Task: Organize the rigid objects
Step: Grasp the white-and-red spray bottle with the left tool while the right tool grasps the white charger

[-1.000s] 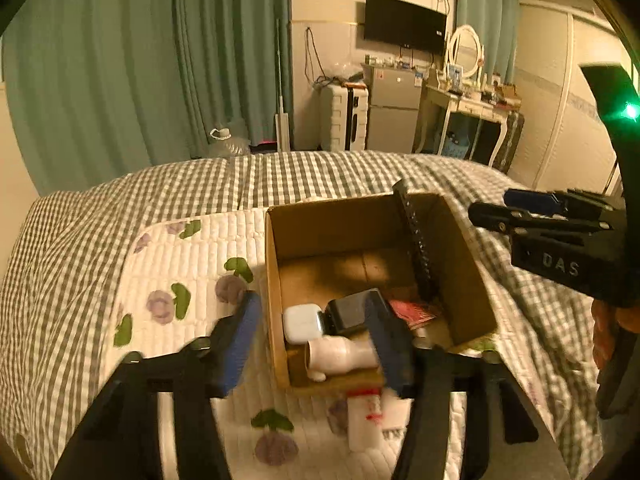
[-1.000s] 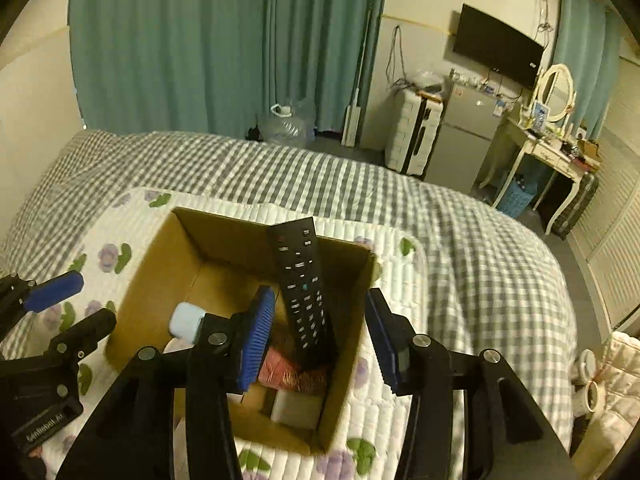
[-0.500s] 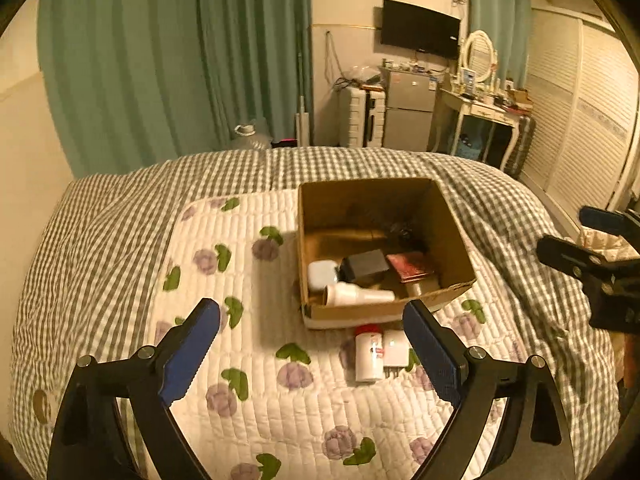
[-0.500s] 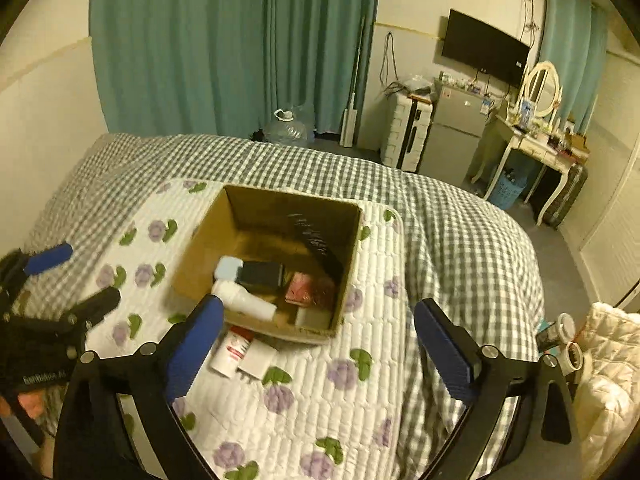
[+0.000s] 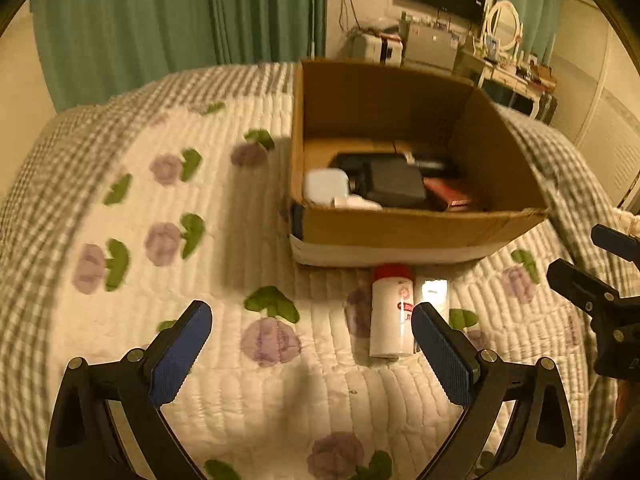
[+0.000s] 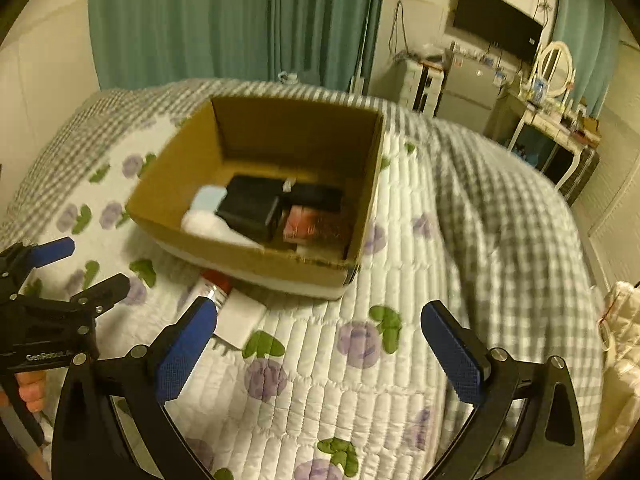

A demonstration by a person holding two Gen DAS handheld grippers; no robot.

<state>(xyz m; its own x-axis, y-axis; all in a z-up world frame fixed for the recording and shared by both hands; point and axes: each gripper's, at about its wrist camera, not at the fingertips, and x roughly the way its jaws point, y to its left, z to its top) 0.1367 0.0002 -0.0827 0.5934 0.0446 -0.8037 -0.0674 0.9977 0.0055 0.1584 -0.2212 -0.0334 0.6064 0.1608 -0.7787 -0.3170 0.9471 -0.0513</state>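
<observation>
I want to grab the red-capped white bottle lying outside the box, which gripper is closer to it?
Left. The left gripper hangs just in front of the bottle, its right finger beside it. The right gripper sits farther right, the bottle past its left finger.

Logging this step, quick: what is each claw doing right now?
Left claw: open, holding nothing, above the quilt near the red-capped bottle.
Right claw: open, holding nothing.
</observation>
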